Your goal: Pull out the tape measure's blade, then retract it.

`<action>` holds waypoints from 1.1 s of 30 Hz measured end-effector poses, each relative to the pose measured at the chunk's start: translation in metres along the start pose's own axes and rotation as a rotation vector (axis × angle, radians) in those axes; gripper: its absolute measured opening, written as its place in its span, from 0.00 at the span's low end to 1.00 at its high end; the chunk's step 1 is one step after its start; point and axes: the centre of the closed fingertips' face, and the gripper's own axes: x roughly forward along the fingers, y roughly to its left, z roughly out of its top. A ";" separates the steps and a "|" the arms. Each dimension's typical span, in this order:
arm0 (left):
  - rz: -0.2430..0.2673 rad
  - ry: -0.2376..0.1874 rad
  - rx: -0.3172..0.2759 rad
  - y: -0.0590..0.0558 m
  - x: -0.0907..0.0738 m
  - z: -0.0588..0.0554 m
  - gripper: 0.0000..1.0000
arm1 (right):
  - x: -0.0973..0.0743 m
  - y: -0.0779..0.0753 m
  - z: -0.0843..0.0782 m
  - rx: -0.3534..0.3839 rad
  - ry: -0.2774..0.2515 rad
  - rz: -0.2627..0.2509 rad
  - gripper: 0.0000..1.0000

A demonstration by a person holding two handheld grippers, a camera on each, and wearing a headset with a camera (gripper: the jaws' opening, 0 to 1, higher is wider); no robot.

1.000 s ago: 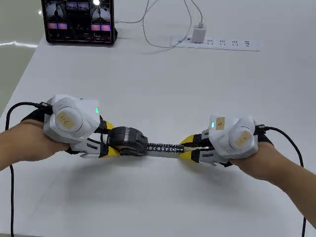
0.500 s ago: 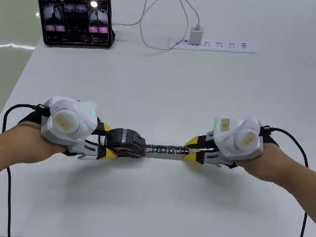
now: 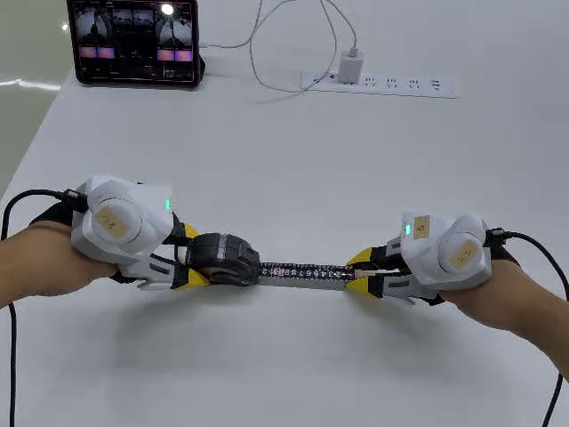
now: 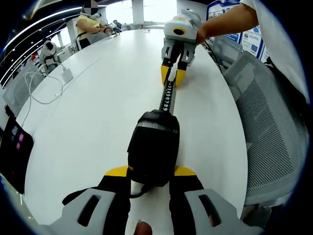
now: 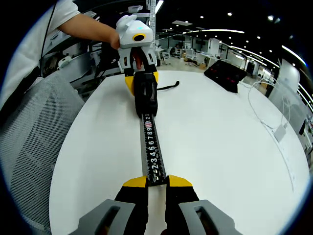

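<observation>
On the white table [image 3: 293,160], the left gripper [image 3: 196,253] clamps the tape measure case [image 3: 224,257], hiding its rear; the right gripper [image 3: 360,272] pinches the blade [image 3: 302,272], its tip hidden between jaws.

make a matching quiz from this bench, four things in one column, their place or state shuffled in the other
1 case
2 blade
3 tablet
4 power strip

a far left corner, screen lit
b clamped in left gripper
c far side, charger plugged in
d pulled out, tip in right gripper

Pairs: 1-b, 2-d, 3-a, 4-c
</observation>
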 end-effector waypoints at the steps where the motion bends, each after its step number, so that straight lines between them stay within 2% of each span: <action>1: 0.000 0.000 0.001 0.000 0.000 0.000 0.25 | -0.001 0.000 -0.001 0.001 0.002 0.000 0.08; 19: 0.001 0.001 0.001 0.000 0.000 0.001 0.25 | -0.015 -0.003 -0.019 -0.002 0.045 -0.007 0.08; 33: 0.001 0.001 0.001 0.000 0.000 0.001 0.25 | -0.022 -0.004 -0.025 -0.004 0.058 -0.011 0.08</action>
